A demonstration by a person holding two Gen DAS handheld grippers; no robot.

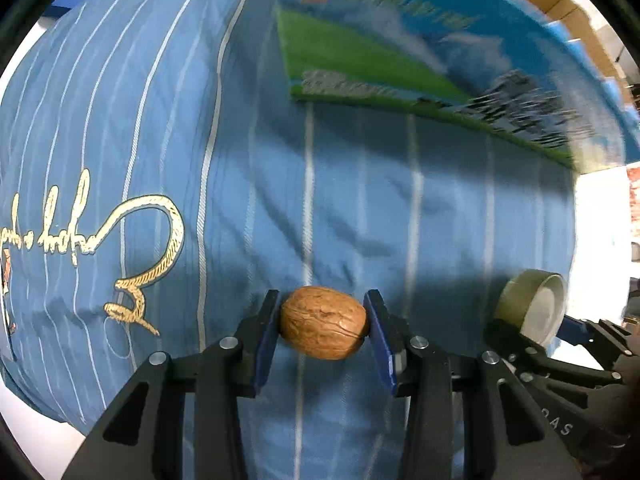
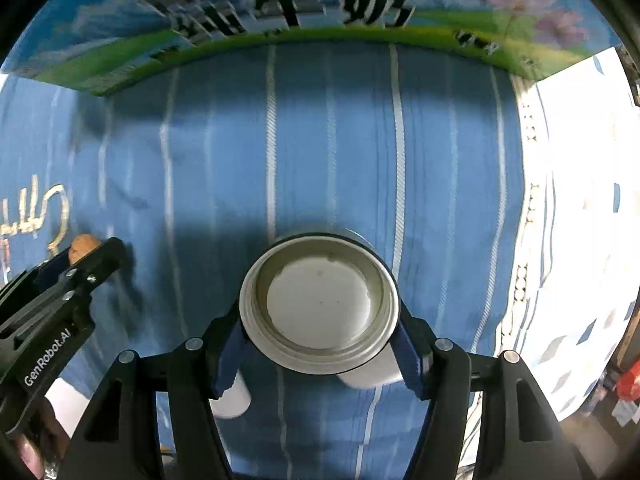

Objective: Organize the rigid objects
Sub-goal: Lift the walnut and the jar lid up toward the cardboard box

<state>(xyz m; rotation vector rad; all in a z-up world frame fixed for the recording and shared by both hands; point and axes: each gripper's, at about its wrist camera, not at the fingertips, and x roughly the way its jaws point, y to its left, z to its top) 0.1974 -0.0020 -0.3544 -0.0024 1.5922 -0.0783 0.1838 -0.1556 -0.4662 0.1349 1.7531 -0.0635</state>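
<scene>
While the left gripper (image 1: pixel 323 324) clamps a walnut (image 1: pixel 323 322) at lower centre, the right gripper (image 2: pixel 320 338) squeezes a white jar (image 2: pixel 319 304); carrying both toward the milk carton box (image 2: pixel 280 12) at the upper edge seems next.

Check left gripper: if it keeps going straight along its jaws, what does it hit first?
Most likely the blue striped cloth. The left gripper, shut on a walnut, points down at it with nothing between; the walnut would probably land first. Depth unclear.

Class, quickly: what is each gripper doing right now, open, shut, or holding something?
Left gripper: shut on the walnut.
Right gripper: shut on the white jar.
</scene>
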